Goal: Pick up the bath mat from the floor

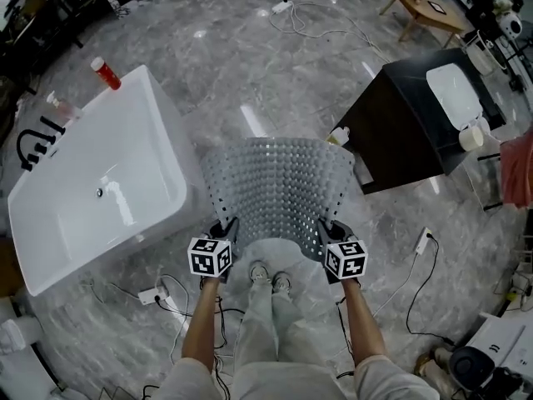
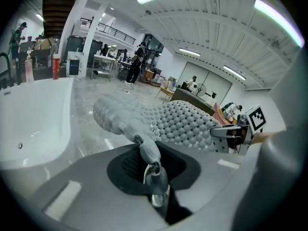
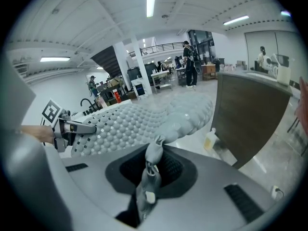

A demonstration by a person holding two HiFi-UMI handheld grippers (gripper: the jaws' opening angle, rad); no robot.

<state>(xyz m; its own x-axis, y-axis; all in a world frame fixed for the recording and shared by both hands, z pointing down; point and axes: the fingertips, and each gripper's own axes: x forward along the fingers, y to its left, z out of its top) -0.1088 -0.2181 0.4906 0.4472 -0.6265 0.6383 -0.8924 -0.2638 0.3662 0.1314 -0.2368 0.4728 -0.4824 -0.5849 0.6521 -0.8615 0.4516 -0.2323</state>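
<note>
A grey bath mat [image 1: 279, 186] with rows of bumps and small holes hangs stretched between both grippers, above the marble floor. My left gripper [image 1: 223, 230] is shut on its near left corner, and my right gripper [image 1: 331, 228] is shut on its near right corner. In the left gripper view a pinched fold of the mat [image 2: 144, 148] sits between the jaws of my left gripper [image 2: 153, 173], and the rest of the mat spreads away to the right. The right gripper view shows the same for my right gripper [image 3: 151, 170], with the bath mat [image 3: 139, 121] running off to the left.
A white bathtub [image 1: 92, 182] stands at the left with a red bottle [image 1: 106, 73] on its rim. A dark cabinet [image 1: 400, 127] with a white basin [image 1: 454, 94] stands at the right, a small bottle [image 1: 338, 136] at its foot. Cables and power strips [image 1: 158, 297] lie on the floor.
</note>
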